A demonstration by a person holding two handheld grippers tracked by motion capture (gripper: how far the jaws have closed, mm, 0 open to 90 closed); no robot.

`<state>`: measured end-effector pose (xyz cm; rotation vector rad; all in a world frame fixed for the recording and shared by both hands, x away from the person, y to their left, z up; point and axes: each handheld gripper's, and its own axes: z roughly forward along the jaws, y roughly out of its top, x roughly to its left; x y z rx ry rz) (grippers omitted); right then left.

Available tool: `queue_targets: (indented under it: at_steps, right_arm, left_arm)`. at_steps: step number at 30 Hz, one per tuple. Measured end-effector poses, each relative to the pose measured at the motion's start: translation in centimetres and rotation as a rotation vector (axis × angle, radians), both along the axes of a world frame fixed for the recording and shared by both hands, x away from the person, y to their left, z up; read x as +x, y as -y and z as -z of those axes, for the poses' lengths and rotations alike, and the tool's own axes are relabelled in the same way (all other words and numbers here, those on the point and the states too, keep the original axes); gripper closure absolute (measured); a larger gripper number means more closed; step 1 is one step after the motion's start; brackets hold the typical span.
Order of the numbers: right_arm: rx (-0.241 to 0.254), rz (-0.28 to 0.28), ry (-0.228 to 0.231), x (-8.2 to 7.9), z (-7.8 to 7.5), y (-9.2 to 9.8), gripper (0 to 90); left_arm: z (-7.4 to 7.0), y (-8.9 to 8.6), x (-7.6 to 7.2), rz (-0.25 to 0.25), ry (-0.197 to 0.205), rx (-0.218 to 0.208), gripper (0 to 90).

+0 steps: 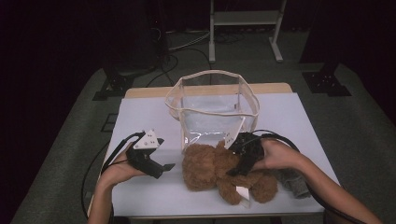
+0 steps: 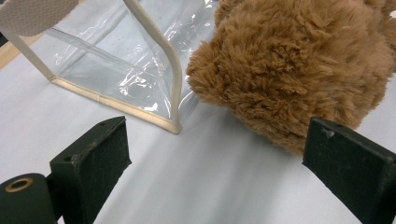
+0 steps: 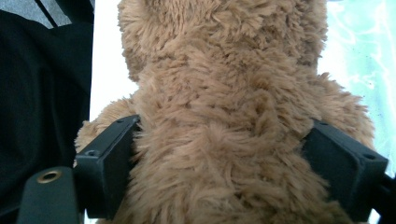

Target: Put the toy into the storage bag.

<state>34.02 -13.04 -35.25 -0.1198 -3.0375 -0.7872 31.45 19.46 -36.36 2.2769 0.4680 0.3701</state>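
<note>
A brown plush teddy bear point(image 1: 205, 168) lies on the white table cover, just in front of a clear plastic bag point(image 1: 210, 107) with cream trim that stands open. My right gripper point(image 1: 240, 165) comes down over the bear's middle. In the right gripper view its jaws stand wide on either side of the bear's torso point(image 3: 224, 93), and the fur brushes both pads. My left gripper point(image 1: 166, 168) is open just left of the bear's head, low over the table. The left gripper view has the bear's head point(image 2: 289, 70) beside one jaw and the bag's corner point(image 2: 173, 116) ahead.
A grey cloth point(image 1: 294, 182) lies at the bear's right, by the right forearm. The white cover point(image 1: 140, 116) has bare room left of the bag and along the front edge. A metal frame point(image 1: 245, 18) and cables stand on the floor beyond the table.
</note>
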Motion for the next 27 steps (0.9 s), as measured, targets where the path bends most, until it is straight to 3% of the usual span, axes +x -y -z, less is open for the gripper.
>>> queue_targets:
  at_steps: [17, 23, 27]
  right_arm:
    - [-0.027, -0.009, 0.019, -0.4, 1.3, 0.0, 14.2]
    - [-0.024, -0.004, 0.019, -0.2, 1.9, 0.1, 21.0]
    - [-0.021, 0.019, 0.024, -0.1, 2.1, 0.1, 31.3]
  left_arm:
    - [0.2, -0.1, 0.1, 0.002, -0.007, 0.006, 6.4]
    - [0.3, -0.2, 0.2, -0.002, -0.007, 0.008, 6.4]
    - [0.5, -0.3, 0.3, -0.006, -0.011, 0.009, 6.4]
